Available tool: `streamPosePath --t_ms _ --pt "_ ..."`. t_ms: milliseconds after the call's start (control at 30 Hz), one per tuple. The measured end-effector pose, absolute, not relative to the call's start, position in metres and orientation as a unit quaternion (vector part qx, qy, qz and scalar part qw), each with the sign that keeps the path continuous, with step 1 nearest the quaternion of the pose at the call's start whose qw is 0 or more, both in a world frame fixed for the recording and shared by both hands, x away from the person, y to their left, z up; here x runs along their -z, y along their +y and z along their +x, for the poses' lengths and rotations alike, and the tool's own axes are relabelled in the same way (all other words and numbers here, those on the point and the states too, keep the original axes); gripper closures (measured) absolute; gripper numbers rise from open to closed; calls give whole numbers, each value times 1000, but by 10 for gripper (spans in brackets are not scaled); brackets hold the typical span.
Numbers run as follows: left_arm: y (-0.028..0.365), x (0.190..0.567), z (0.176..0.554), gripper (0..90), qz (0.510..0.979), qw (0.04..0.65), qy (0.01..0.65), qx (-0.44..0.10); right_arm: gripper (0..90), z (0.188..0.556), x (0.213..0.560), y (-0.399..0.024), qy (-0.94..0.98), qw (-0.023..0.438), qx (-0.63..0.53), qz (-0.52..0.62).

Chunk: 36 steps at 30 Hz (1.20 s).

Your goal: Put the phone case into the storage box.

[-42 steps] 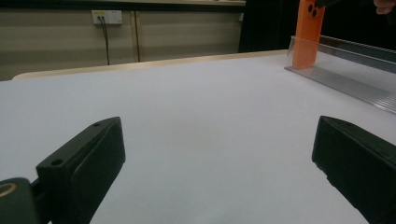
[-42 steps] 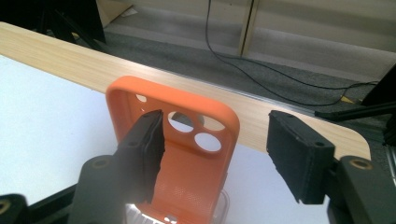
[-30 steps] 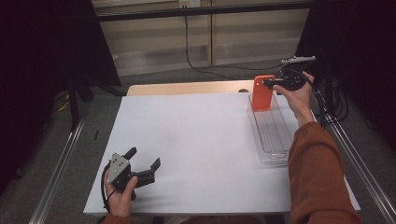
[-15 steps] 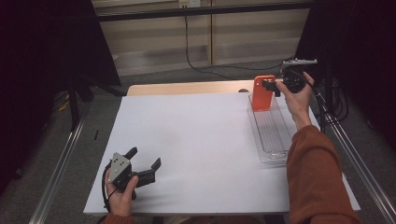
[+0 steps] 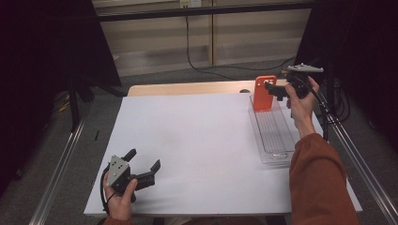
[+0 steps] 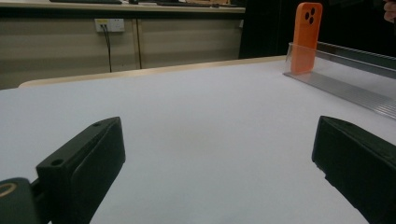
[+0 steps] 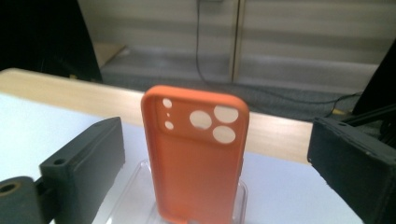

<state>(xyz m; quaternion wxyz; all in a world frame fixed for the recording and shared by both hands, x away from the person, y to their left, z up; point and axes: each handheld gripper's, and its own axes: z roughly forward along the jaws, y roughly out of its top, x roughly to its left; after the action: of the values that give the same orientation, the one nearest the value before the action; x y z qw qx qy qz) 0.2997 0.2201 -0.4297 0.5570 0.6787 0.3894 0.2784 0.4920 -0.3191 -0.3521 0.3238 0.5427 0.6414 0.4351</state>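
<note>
Orange phone case point(image 5: 264, 93): upright, camera holes at the top, foot down in the far end of the clear slotted tray point(image 5: 274, 140). Up at about 1 o'clock on the white tabletop point(image 5: 202, 140). Tray lying along the right side, from about 1 o'clock down to 4 o'clock, with nothing else in its slots.

Step in hand, most likely: letting go of the case after standing it in the tray. Could also be the start of a grab; hard to say for sure.

Next move, if it is a letting go: draw the right gripper point(image 5: 277, 90) straight back, toward 3 o'clock, slow and level. No bumping the case on the way out, or over it goes. Looks tippy, tall and thin on a small foot.

Right gripper: held up by the hand, just beside the case on its 3 o'clock side. Jaws just been opening, now spread wide. Seen along the jaws in the right gripper view, the case sits in the gap with room on both sides. Not pressing it, not holding anything.

Left gripper point(image 5: 143, 160): down at about 7 o'clock, low over the tabletop, well apart from the tray. Jaws wide open too, with bare white tabletop in between. Pointing toward 2 o'clock, with the case far off in the left gripper view.
</note>
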Motion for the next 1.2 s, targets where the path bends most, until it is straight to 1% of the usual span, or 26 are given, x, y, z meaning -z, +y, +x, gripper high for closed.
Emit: streamPosePath --t_ms 67,133,267,400,500,533,700,800,900,1000,1067,1133,1200 --pt "220 429 300 26 680 557 388 -278 33 488 351 -319 634 325 -443 544" --pt "219 429 300 26 680 558 387 -276 34 484 352 -319 630 338 -447 538" --pt "219 429 300 26 679 558 388 -276 29 476 352 -321 620 332 -466 538" --pt "220 429 300 26 678 560 388 -278 37 469 355 -320 617 348 -464 532" --pt "220 428 299 26 675 561 390 -279 39 465 357 -319 620 346 -461 533" --pt "220 428 299 26 674 562 390 -279 46 463 358 -319 616 354 -466 528" --pt "222 429 300 26 676 559 392 -277 39 452 358 -317 616 361 -471 518" --pt "223 430 300 26 673 559 397 -276 58 446 363 -316 617 373 -471 509" --pt "223 430 301 26 673 560 397 -276 56 438 367 -314 617 370 -473 508" --pt "223 430 301 26 672 561 397 -276 37 430 368 -312 620 366 -480 501" --pt "223 430 301 26 673 560 397 -277 15 423 366 -311 619 379 -483 490" --pt "223 430 301 26 674 559 396 -277 4 419 366 -310 624 369 -487 487" --pt "223 430 301 26 674 559 397 -277 4 415 366 -310 629 370 -485 482"
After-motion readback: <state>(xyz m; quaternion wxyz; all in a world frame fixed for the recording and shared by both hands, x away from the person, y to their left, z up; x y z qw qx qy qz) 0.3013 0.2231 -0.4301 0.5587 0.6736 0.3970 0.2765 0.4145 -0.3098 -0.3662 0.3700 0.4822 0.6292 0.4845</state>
